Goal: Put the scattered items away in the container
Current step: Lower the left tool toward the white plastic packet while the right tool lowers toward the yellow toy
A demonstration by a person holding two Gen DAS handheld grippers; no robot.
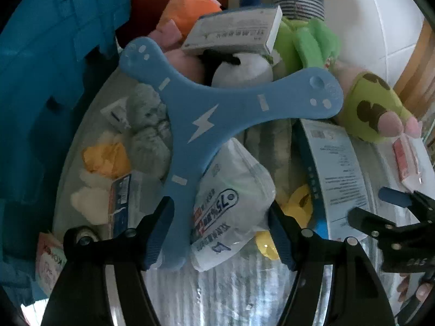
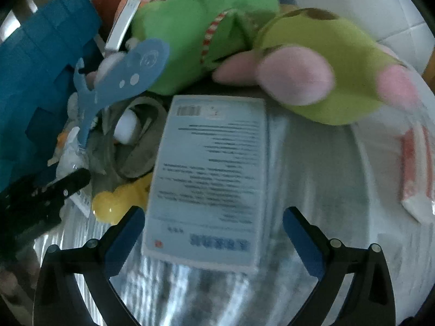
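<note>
A blue three-armed boomerang [image 1: 206,114] lies across the heap in the shiny metal container [image 1: 217,296]. My left gripper [image 1: 221,233] is open; the boomerang's lower arm rests by the left pad, and a white wipes pack [image 1: 231,203] lies between the fingers. My right gripper [image 2: 213,240] is open over a pale blue box [image 2: 209,179] that lies on the container's rim. The right gripper also shows in the left wrist view [image 1: 380,209]. The boomerang shows in the right wrist view [image 2: 127,78] too.
A blue plastic crate [image 1: 54,81] stands at the left. Plush toys pile at the back: green [image 1: 307,40], yellow-green with pink feet [image 1: 378,108], orange [image 1: 187,8]. A white box [image 1: 233,32], yellow toy [image 2: 119,201] and red-white packet [image 2: 416,168] lie around.
</note>
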